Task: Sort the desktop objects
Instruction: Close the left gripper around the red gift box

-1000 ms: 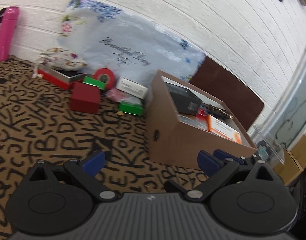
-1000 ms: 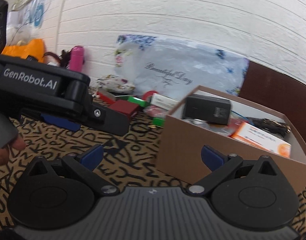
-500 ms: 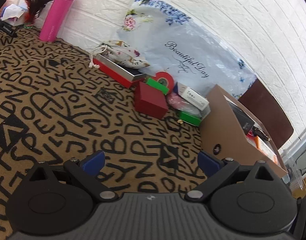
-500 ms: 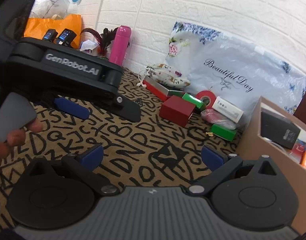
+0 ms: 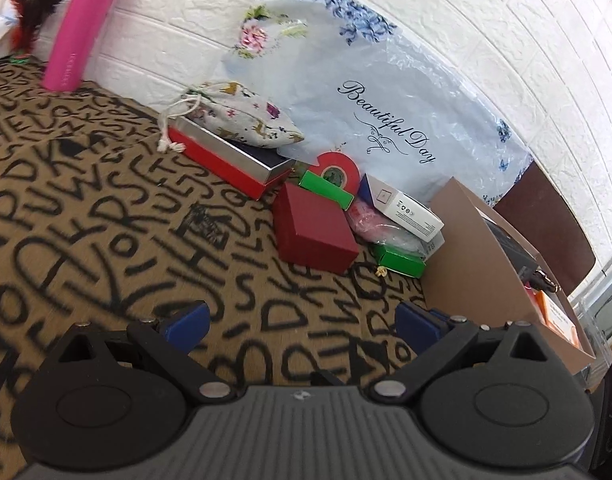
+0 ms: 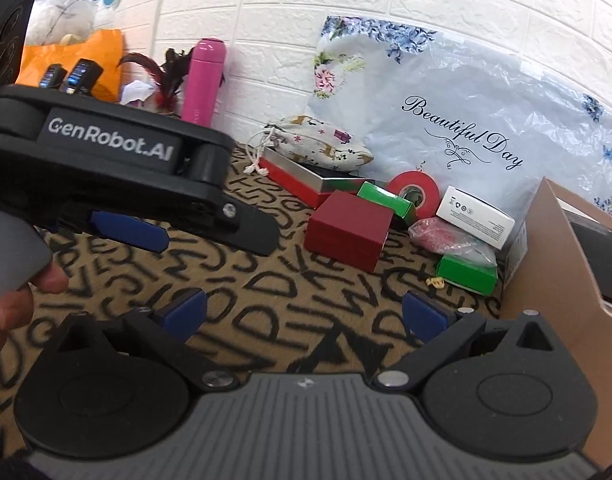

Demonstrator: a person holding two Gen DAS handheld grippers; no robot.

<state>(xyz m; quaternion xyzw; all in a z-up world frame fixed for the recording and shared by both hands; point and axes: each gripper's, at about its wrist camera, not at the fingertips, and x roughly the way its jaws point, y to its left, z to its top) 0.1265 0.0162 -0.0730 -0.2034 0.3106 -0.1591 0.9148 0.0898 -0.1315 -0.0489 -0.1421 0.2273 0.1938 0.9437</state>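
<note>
A dark red box (image 5: 311, 230) (image 6: 347, 230) lies on the letter-print cloth ahead of both grippers. Around it sit a green box (image 5: 325, 188) (image 6: 385, 196), a red tape roll (image 5: 339, 168) (image 6: 413, 192), a white box (image 5: 405, 210) (image 6: 475, 214), a pink packet (image 5: 369, 218) (image 6: 441, 236) and a second green box (image 5: 401, 258) (image 6: 467, 270). A brown cardboard box (image 5: 477, 276) (image 6: 561, 280) stands at the right. My left gripper (image 5: 302, 322) is open and empty; it also shows in the right wrist view (image 6: 162, 232). My right gripper (image 6: 304, 314) is open and empty.
A long red-and-silver box (image 5: 226, 158) (image 6: 294, 176) carries a floral pouch (image 5: 242, 114) (image 6: 321, 142). A pink bottle (image 5: 84, 26) (image 6: 204, 80) and a "Beautiful Day" plastic bag (image 5: 385, 92) (image 6: 465, 100) stand against the white brick wall. An orange bag (image 6: 102, 58) sits far left.
Both grippers have swung left, away from the cardboard box, and moved closer to the pile of small boxes. Both stay open and empty.
</note>
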